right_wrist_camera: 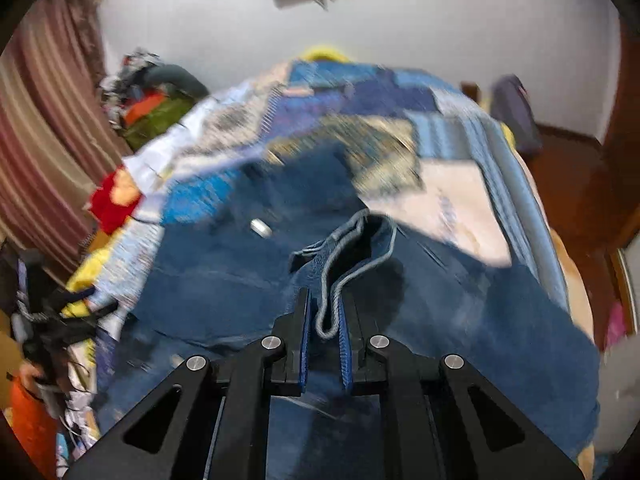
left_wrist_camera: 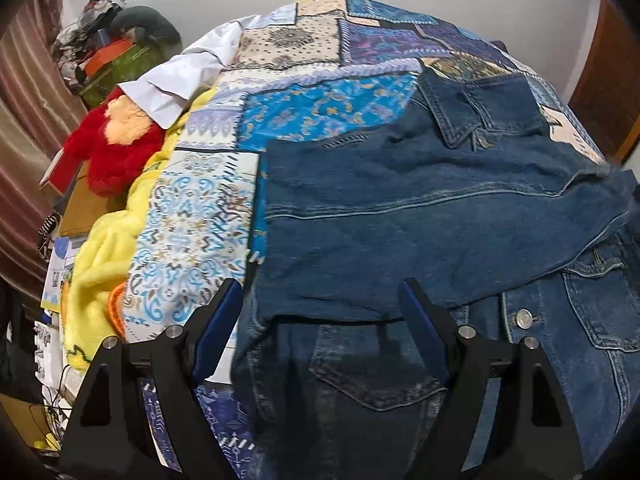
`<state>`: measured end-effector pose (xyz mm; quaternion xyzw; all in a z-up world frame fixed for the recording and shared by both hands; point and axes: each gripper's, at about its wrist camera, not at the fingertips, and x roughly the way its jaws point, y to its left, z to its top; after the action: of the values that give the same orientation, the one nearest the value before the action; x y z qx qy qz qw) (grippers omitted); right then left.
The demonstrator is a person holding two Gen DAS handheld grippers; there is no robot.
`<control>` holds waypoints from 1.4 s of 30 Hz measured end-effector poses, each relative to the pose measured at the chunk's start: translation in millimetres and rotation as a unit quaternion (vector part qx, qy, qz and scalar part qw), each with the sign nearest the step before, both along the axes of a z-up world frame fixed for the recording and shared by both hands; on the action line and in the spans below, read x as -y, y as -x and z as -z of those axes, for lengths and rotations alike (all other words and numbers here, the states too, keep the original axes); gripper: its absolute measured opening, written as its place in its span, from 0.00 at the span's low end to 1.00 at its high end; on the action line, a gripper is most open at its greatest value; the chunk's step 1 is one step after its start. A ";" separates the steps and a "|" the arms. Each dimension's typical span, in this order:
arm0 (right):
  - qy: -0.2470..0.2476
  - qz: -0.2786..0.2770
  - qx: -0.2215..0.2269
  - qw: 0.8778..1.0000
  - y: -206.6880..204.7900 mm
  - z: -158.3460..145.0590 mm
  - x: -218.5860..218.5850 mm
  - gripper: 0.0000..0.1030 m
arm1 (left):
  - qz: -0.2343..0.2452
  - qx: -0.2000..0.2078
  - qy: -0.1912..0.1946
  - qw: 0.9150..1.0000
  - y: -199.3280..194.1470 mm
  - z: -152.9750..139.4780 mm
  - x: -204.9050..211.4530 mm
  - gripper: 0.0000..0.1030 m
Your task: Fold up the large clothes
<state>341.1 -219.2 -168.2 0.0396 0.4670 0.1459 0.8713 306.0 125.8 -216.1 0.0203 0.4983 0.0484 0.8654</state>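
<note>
Denim jacket (left_wrist_camera: pixel 420 208): lies spread on the bed, on the right part of the patchwork cover; its collar points toward the far end, one sleeve is laid across the body, and a chest pocket with a metal button (left_wrist_camera: pixel 523 319) shows at the near right.
Jacket edge, right wrist view: a stitched hem or cuff (right_wrist_camera: pixel 340 268) rises from the rest of the denim into the right gripper; the cloth below it is blurred.
Right gripper (right_wrist_camera: pixel 325 316): its jaws are clamped on that stitched denim edge, and the blue pads (right_wrist_camera: pixel 305 332) press it from both sides.
Left gripper (left_wrist_camera: pixel 320 304): its jaws stand wide apart above the near edge of the jacket; nothing lies between the blue pads (left_wrist_camera: pixel 218 320), and they do not touch the cloth.
Patchwork cover (left_wrist_camera: pixel 320 92): blue, cream and purple panels cover the bed, bare to the left of the jacket and beyond it.
Yellow blanket (left_wrist_camera: pixel 104 248): bunched along the left edge of the bed, just beside the cover.
White garment (left_wrist_camera: pixel 188 76): lies at the far left corner of the bed, partly over the cover.
Red plush toy (left_wrist_camera: pixel 112 152): sits off the left edge, touching the white garment and the yellow blanket.
Striped curtain (left_wrist_camera: pixel 24 100): hangs at the far left, well apart from the jacket.
Clutter pile (left_wrist_camera: pixel 112 40): clothes and boxes heaped beside the curtain, beyond the bed's far left corner.
</note>
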 end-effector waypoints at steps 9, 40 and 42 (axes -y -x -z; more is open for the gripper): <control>0.043 0.060 0.013 0.997 28.8 3.9 65.7 0.10 | 0.036 -0.016 -0.014 0.999 -16.1 -1.9 31.1 0.78; 0.172 0.148 -0.111 0.968 73.9 82.7 235.6 0.12 | 0.278 -0.015 -0.128 0.952 -75.5 10.6 310.5 0.80; 0.173 0.168 -0.131 0.962 74.4 89.2 249.1 0.36 | 0.299 -0.008 -0.107 0.948 -70.6 2.7 319.8 0.80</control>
<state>266.7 -468.4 -257.4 -0.0147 0.5820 -0.0917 0.8078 376.6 -194.0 -218.9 0.2613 0.4679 -0.1596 0.8291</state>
